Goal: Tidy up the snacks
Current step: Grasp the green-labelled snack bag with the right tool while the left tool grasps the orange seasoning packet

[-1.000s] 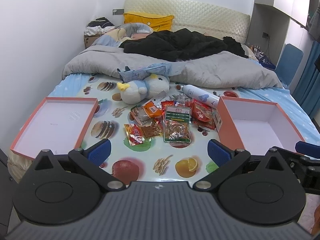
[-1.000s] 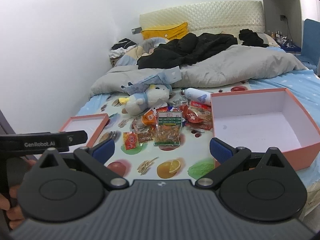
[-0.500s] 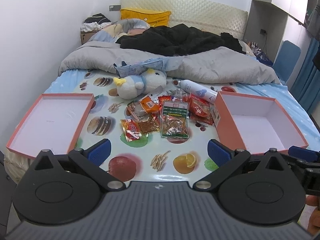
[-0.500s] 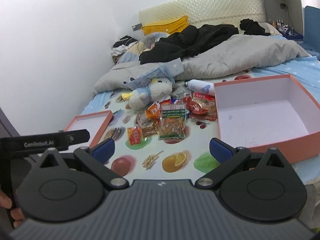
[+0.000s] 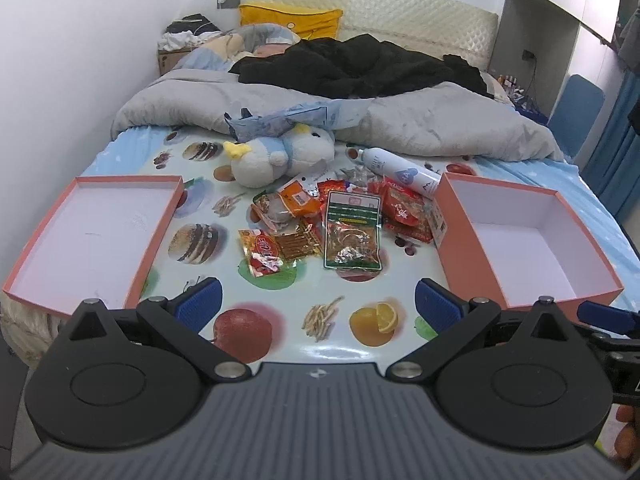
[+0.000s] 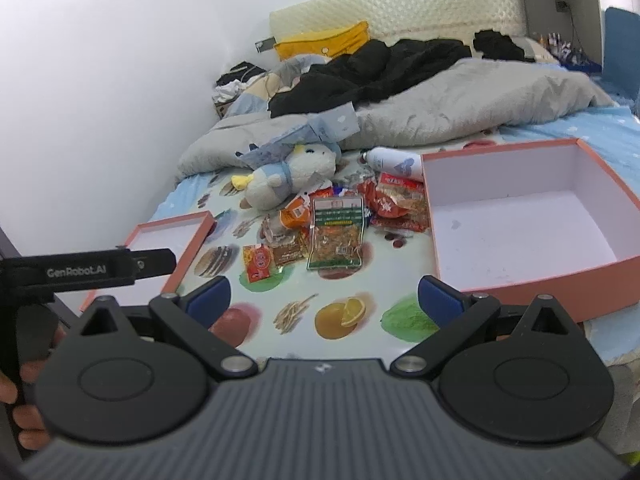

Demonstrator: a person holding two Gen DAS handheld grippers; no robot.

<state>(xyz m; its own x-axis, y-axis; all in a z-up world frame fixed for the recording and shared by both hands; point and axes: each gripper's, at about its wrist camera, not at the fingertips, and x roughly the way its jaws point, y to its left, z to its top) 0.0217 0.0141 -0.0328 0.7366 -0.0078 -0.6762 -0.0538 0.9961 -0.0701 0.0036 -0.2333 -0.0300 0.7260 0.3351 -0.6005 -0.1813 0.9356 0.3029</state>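
Both grippers gape short of snacks.

A home bedroom. Straight ahead of the claw lies a bed covered by a fruit-printed sheet, with a rumpled grey duvet farther off and black clothing heaped on it. Beyond those, at the far end, stands a cream quilted headboard with a yellow pillow propped against it. A plush penguin toy rests mid-bed. Far ahead to the right are a blue chair and blue curtains; a plain white wall runs along the left.
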